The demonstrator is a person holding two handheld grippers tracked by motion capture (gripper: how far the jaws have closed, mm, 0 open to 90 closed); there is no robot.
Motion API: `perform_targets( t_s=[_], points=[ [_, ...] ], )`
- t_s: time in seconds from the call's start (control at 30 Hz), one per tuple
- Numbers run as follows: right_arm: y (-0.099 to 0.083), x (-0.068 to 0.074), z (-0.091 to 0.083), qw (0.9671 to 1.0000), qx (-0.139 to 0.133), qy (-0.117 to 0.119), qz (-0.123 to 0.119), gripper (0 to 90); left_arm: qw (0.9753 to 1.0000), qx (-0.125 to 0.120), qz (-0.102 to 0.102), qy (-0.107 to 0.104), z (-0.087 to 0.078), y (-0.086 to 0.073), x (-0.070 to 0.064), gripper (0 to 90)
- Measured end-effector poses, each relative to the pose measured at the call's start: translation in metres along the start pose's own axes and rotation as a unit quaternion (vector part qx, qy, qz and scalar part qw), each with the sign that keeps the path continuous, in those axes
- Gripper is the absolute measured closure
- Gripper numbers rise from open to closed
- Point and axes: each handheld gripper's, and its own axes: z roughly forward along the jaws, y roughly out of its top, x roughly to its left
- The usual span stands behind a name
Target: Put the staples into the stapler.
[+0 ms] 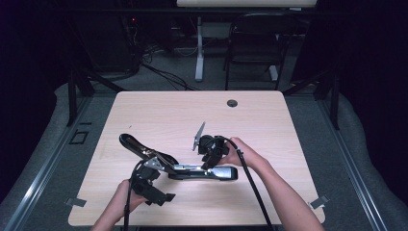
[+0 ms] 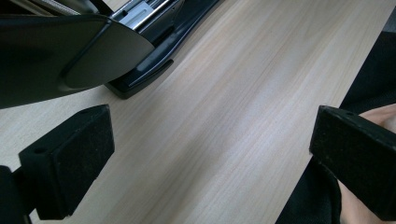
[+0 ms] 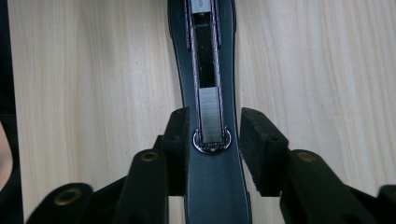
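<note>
Black plastic and bright steel: an opened stapler (image 1: pixel 192 169) lies near the front of the pale wooden table (image 1: pixel 168 110), lid swung up to the left. From the high view, the right gripper (image 1: pixel 211 161) bears on its base while the left gripper (image 1: pixel 161 198) waits beside it. In the left gripper view the jaws are spread over bare wood. In the right gripper view the jaws straddle the base beside the staple strip (image 3: pixel 209 114); whether they pinch is unclear. Best to hold the base square and firm.
</note>
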Motion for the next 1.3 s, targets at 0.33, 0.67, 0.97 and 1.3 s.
perform_targets(
  t_s=[0.33, 0.67, 0.97, 1.3],
  points=[
    [-0.021, 0.006, -0.009, 0.9974, -0.043, -0.023, 0.053, 35.3, 0.9998, -0.009, -0.016, 0.000, -0.005, -0.002, 0.004, 0.2],
    [-0.055, 0.010, -0.020, 0.9896, -0.080, -0.043, 0.112, 17.0, 0.9997, -0.012, -0.020, 0.004, -0.007, -0.002, 0.007, 0.1],
    [-0.075, 0.013, -0.022, 0.9829, -0.083, -0.061, 0.153, 14.1, 0.9998, -0.015, -0.014, 0.002, -0.008, 0.000, 0.009, 0.2],
    [-0.092, 0.010, -0.027, 0.9788, -0.078, -0.056, 0.181, 6.7, 0.9995, -0.016, -0.026, -0.010, -0.008, 0.000, 0.010, 0.2]
  ],
)
